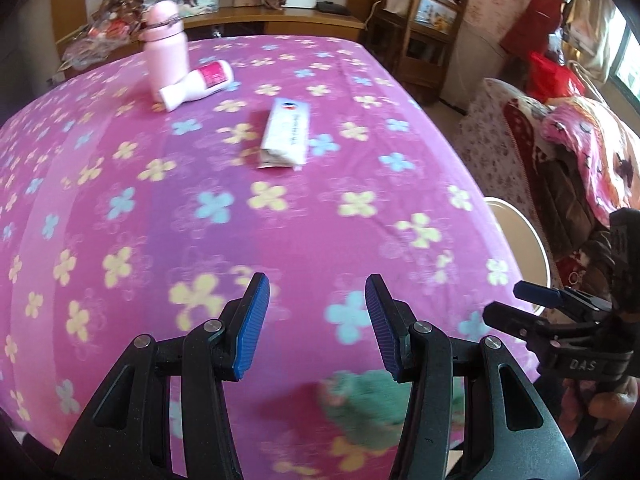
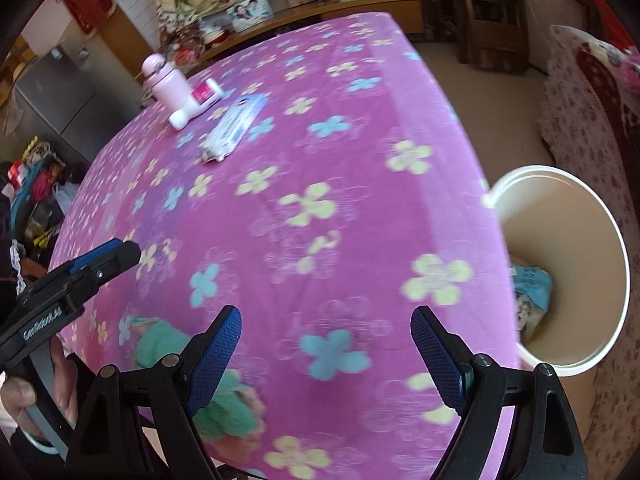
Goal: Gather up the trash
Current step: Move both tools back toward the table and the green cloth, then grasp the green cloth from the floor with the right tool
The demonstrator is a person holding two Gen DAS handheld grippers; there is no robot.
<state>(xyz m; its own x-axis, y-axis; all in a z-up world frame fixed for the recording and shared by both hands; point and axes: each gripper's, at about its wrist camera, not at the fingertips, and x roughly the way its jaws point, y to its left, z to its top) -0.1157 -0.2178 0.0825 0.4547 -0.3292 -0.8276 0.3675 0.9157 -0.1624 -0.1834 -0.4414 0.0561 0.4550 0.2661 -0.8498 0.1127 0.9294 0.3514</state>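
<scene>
Trash left on the flowered pink tablecloth (image 1: 320,240) lies ahead of both grippers: a flat white wrapper packet (image 1: 286,134), long axis running away from the jaws, and beyond it a toppled white bottle with a magenta label (image 1: 198,84) leaning against an upright pink flask (image 1: 166,50). The left gripper (image 1: 318,320) stands part-open and empty, seemingly more squarely lined up with the packet; the right gripper (image 2: 326,354) gapes wide, also empty. The white bin (image 2: 560,264), already holding a crumpled blue wrapper (image 2: 532,284), sits off the table's right edge. Readable lettering: "GenRobot.AI" and "DAS" on the grippers; the packet's print is blurred.
</scene>
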